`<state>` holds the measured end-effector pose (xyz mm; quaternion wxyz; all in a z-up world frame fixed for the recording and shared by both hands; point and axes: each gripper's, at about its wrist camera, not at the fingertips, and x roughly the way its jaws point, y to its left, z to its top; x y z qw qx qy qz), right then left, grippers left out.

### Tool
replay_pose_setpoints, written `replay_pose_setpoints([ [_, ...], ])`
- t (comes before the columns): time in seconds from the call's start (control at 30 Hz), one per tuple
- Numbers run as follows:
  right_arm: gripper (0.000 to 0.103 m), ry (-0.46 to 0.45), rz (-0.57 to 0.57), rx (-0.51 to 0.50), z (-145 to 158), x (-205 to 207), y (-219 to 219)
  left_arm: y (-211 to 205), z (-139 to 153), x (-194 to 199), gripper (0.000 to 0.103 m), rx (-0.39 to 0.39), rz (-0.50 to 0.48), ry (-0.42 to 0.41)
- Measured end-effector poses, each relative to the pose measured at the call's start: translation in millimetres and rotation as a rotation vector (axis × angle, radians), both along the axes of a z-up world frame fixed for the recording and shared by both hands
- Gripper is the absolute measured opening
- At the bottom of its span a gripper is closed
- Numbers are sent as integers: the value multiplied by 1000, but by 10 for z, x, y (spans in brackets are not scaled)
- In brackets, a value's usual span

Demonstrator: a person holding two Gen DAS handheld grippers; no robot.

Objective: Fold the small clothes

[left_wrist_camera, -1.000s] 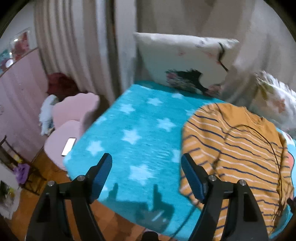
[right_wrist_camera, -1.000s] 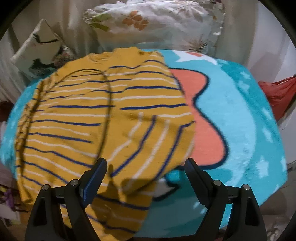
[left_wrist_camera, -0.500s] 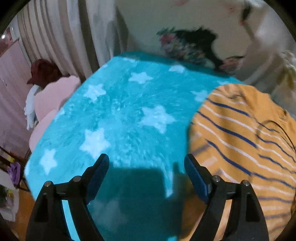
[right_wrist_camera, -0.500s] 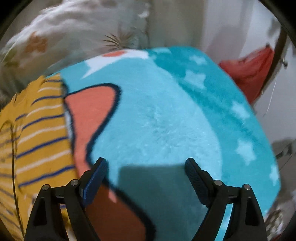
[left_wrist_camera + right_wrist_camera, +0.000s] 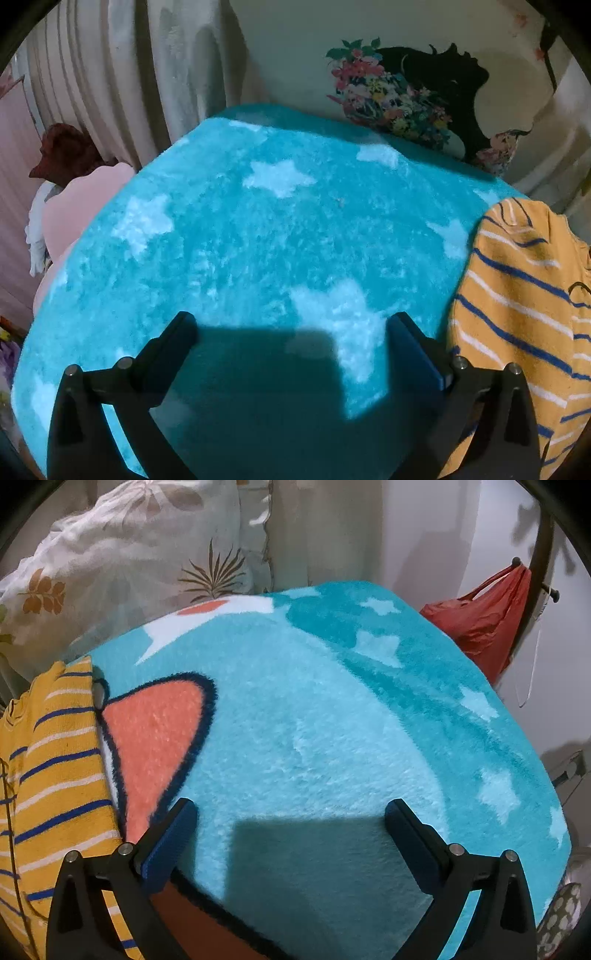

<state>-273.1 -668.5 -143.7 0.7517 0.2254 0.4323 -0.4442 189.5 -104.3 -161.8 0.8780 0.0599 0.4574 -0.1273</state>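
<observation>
A yellow top with blue and white stripes (image 5: 517, 295) lies on a turquoise star blanket (image 5: 258, 240). It fills the right edge of the left wrist view and the left edge of the right wrist view (image 5: 48, 775). My left gripper (image 5: 291, 332) is open and empty, low over bare blanket left of the top. My right gripper (image 5: 290, 814) is open and empty, low over the blanket (image 5: 332, 720) right of the top, beside an orange patch (image 5: 155, 738).
A pillow with a floral silhouette print (image 5: 424, 92) leans at the bed head. A leaf-print pillow (image 5: 129, 554) stands behind the top. Pink chair (image 5: 74, 206) beside the left bed edge; a red bag (image 5: 484, 620) hangs off the right.
Both grippers have moved outwards from the top and down close to the blanket, left to the left, right to the right. The top has slid to the view edges. Both stay open.
</observation>
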Motion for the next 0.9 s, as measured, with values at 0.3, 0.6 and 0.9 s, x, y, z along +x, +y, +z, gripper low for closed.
replay_pose_setpoints([
  [0.3,103,-27,16,-2,-5,-25,-16,9,-5,-10,103,26,-4,-7],
  [0.6,103,-27,17,-2,-10,-33,-15,21,4,-7,103,27,-7,-6],
  [0.9,103,-27,18,-3,-9,-39,-13,23,4,-7,103,25,-8,-5],
])
